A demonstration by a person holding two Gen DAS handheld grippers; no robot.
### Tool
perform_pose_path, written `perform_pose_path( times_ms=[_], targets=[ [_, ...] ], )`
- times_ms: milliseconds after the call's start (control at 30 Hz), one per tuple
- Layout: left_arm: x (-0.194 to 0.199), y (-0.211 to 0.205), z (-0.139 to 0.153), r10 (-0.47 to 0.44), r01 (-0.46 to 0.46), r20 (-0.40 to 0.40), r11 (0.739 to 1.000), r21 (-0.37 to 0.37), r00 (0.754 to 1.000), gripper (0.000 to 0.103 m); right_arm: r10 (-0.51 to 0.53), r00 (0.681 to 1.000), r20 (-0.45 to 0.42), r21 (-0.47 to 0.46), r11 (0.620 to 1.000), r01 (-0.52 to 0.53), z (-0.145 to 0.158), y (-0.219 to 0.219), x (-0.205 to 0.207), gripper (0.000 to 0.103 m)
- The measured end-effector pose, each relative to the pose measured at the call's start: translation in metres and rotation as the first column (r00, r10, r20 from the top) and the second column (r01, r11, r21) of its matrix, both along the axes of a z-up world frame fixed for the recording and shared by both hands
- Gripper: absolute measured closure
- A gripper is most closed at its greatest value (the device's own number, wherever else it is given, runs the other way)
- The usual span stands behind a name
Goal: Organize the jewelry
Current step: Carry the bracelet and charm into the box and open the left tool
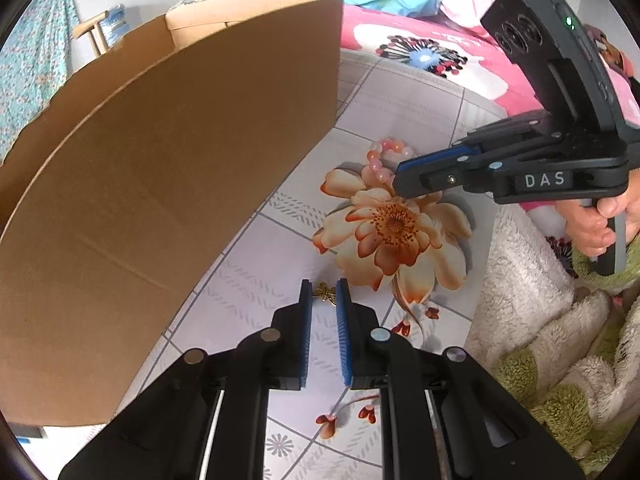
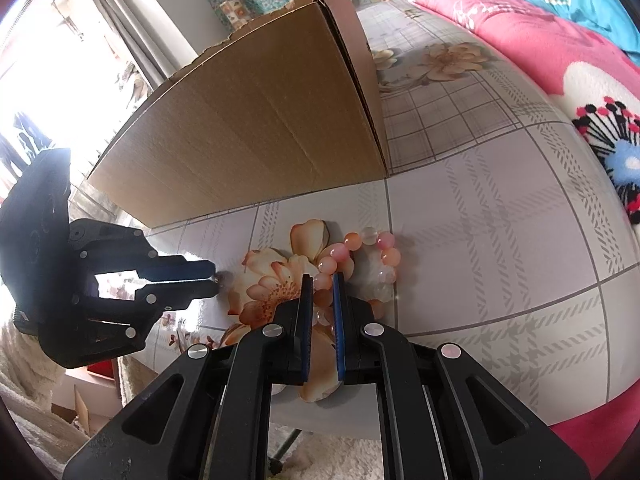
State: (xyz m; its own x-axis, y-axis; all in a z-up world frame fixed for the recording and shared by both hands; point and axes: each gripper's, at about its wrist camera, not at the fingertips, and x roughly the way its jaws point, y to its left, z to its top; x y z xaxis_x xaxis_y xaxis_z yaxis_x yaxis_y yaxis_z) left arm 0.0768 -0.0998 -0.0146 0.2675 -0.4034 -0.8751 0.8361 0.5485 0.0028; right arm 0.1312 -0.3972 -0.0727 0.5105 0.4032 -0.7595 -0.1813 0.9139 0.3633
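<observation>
Progress, as judged from the present layout: the task stands at an early stage. Both pieces of jewelry visible are on the tabletop point(image 2: 500, 240), neither is lifted, and nothing can be seen inside the cardboard box point(image 1: 160, 168), whose interior is hidden from both cameras. If the box is the intended container, which is a presumption only, both transfers are yet to be made.

Cardboard box: plain brown, standing on the floral-patterned tabletop, its side wall facing both grippers, top flaps raised.

Right gripper point(image 2: 322, 292): jaws drawn in on the near arc of the bead bracelet point(image 2: 372, 260), with beads sitting between the blue pads point(image 2: 339, 320). The grip appears taken; the rest of the loop lies flat on the surface.

Bead bracelet: a closed ring of round beads in pink, peach and milky white, glossy and smooth. It lies on the printed orange flower, near the box's corner but apart from it. Beads of this kind may roll within the pads; this is opinion.

Left gripper point(image 1: 323, 292): jaws narrowed to a slim gap around the butterfly charm point(image 1: 325, 293), tips at the tabletop. The charm sits between the pads; firm pressure on it cannot be confirmed.

Butterfly charm: small, gold-coloured, openwork wings, lying flat just beside the box's lower edge, well apart from the bracelet
</observation>
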Motion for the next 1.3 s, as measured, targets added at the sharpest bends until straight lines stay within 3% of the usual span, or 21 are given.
perform_pose_path(
  times_ms=[167,367,700,1033,1300],
  targets=[
    [0.000,0.014,0.012,0.038,-0.038,-0.003,0.998,-0.043,0.999,0.092,-0.010,1.000,-0.002,0.030,1.000,0.010,0.001,-0.005,0.000,0.096],
    [-0.005,0.029,0.037,0.085,-0.083,0.019,0.991,-0.109,0.996,0.092,-0.033,0.999,0.019,0.160,0.987,0.030,0.014,-0.026,-0.002,0.096],
    [-0.015,0.047,0.099,0.143,-0.124,0.061,0.961,-0.248,0.988,0.092,-0.069,0.994,0.080,0.410,0.912,0.031,0.040,-0.061,-0.012,0.096],
    [0.014,0.058,0.154,0.208,-0.180,0.054,0.929,-0.325,0.977,0.092,-0.051,0.972,0.229,0.417,0.908,-0.050,0.097,-0.062,-0.012,0.096],
    [0.083,0.050,0.160,0.234,-0.242,-0.061,0.934,-0.263,0.970,0.092,0.051,0.936,0.349,0.394,0.898,-0.196,0.151,-0.040,0.029,0.096]
  ],
)
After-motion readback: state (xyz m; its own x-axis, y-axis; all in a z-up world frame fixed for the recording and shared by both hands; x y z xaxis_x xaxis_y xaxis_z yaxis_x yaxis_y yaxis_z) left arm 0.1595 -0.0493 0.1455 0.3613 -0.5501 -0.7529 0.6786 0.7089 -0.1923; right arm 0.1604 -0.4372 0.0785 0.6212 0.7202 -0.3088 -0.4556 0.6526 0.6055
